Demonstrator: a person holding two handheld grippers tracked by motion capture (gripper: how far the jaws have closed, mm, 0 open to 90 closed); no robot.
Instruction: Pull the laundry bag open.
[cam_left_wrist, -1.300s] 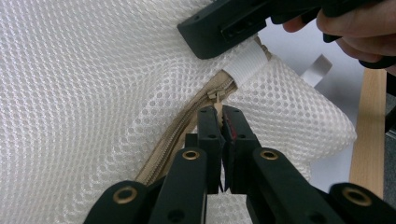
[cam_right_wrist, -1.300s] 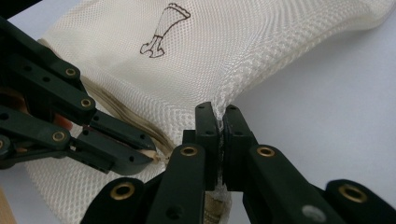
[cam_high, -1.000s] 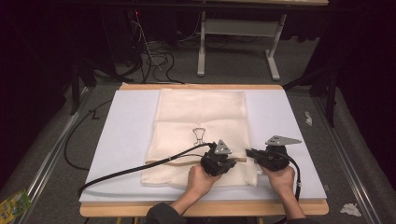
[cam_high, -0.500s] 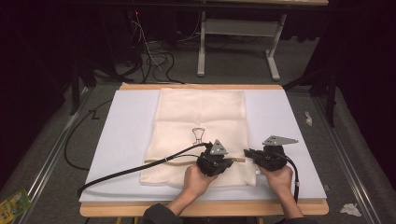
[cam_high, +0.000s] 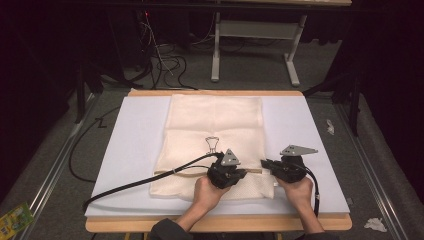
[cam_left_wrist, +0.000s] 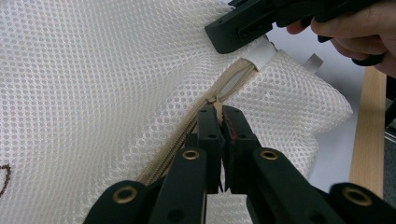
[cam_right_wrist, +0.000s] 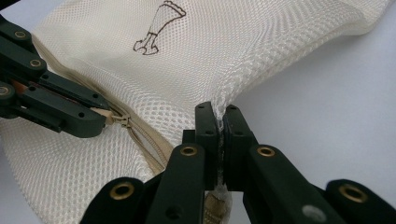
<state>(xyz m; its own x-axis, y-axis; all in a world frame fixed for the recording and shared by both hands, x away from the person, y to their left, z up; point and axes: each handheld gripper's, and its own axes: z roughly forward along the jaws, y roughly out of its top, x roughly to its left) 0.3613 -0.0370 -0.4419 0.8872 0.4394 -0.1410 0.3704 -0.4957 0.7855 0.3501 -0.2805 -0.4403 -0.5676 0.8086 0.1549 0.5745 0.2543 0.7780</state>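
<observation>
A cream mesh laundry bag (cam_high: 215, 140) lies flat on a white mat (cam_high: 125, 150) that covers the wooden worktop (cam_high: 215, 224), its long side running away from the person and its zippered end nearest them. A small dark line drawing (cam_high: 212, 144) is printed near the middle of the bag, and it shows again in the right gripper view (cam_right_wrist: 156, 28). The left gripper (cam_high: 241, 175), held in the person's left hand (cam_high: 209, 192), sits over the near part of the bag; in the left gripper view (cam_left_wrist: 219, 119) its jaws are pressed together on the zipper pull (cam_left_wrist: 216, 103) of the beige zipper (cam_left_wrist: 187, 135), which runs diagonally across the mesh. Beyond the pull the zipper is parted a little way. The right gripper (cam_high: 265, 164), held in the right hand (cam_high: 299, 189), rests at the bag's near right edge, just beside the left one. In the right gripper view (cam_right_wrist: 219, 116) its jaws are closed on a raised fold of mesh at the bag's edge, the fabric bunched between them, and the left gripper's jaws reach in from the left at the zipper pull (cam_right_wrist: 122, 120). A black cable (cam_high: 145, 180) trails from the left gripper across the mat towards the worktop's left side. Beyond the worktop, the grey floor (cam_high: 250, 70) carries tangled cables and the legs of a white frame (cam_high: 255, 45).
</observation>
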